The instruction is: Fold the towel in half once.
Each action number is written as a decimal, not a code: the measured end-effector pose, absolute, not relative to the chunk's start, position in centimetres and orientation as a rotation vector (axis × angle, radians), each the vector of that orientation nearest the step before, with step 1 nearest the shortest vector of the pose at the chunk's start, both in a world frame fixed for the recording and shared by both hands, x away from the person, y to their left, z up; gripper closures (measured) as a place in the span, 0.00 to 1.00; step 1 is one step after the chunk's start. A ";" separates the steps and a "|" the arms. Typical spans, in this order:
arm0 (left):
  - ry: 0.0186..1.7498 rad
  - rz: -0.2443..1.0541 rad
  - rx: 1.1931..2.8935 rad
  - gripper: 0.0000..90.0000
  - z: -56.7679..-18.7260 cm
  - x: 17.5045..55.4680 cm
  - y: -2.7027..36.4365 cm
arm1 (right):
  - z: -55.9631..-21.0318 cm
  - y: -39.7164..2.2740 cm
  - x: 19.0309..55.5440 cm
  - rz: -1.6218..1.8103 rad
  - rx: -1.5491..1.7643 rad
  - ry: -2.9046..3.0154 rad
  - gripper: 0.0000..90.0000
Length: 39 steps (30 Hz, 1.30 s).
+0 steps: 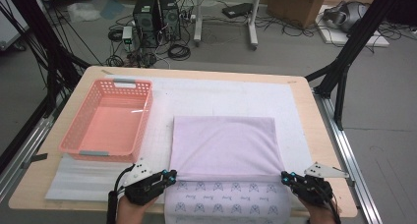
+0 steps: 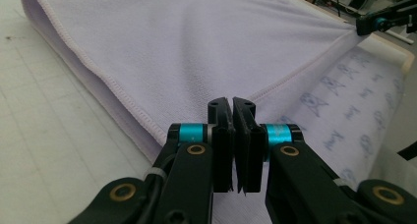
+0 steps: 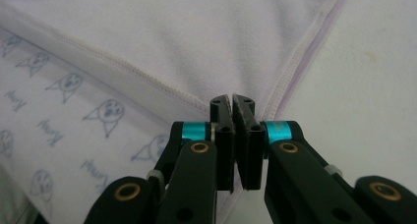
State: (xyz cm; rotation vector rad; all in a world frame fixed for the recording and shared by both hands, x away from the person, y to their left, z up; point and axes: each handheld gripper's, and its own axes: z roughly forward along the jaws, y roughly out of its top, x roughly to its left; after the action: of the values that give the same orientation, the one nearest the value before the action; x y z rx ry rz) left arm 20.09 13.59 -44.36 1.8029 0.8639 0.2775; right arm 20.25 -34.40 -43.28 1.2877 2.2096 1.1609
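Looks like mid-fold: the lilac towel (image 1: 223, 145) lies centre frame, doubled over. The left gripper (image 1: 171, 175) and right gripper (image 1: 284, 175) each pinch a near corner. Next move, I'd guess: lift both evenly, maybe toward the pink basket (image 1: 74, 130) upper left.

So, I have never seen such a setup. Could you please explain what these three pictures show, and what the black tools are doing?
A person stands at a table and holds hand-worked tongs in each hand; there is no robot. One picture looks down from above. The other two come from small cameras riding on the left tongs and the right tongs. On the table lie a lilac cloth, folded back to show its printed side, and a pink basket with nothing inside. Each pair of tongs is shut on one near corner of the cloth's folded layer.
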 end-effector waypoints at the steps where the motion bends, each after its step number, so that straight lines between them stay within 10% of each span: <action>1: 0.863 0.275 1.804 0.96 -44.4 19.7 13.6 | -43.3 -34.5 19.9 1.161 1.288 2.211 0.97; 25: 0.838 0.223 1.826 0.95 -44.7 13.1 14.7 | -42.7 -33.9 12.5 1.131 1.238 2.259 0.97; 31: 0.924 0.248 1.701 0.60 -44.5 14.8 15.8 | -42.6 -34.2 13.1 1.178 1.299 2.192 0.73; 39: 0.948 0.284 1.679 0.59 -44.5 17.0 16.3 | -42.3 -34.5 14.8 1.162 1.314 2.116 0.75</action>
State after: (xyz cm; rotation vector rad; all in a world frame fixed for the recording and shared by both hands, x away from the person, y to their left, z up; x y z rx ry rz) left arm 16.97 16.32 -44.53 1.6794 0.9485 0.2844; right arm 14.81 -34.48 -42.29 1.3142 2.1156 1.1619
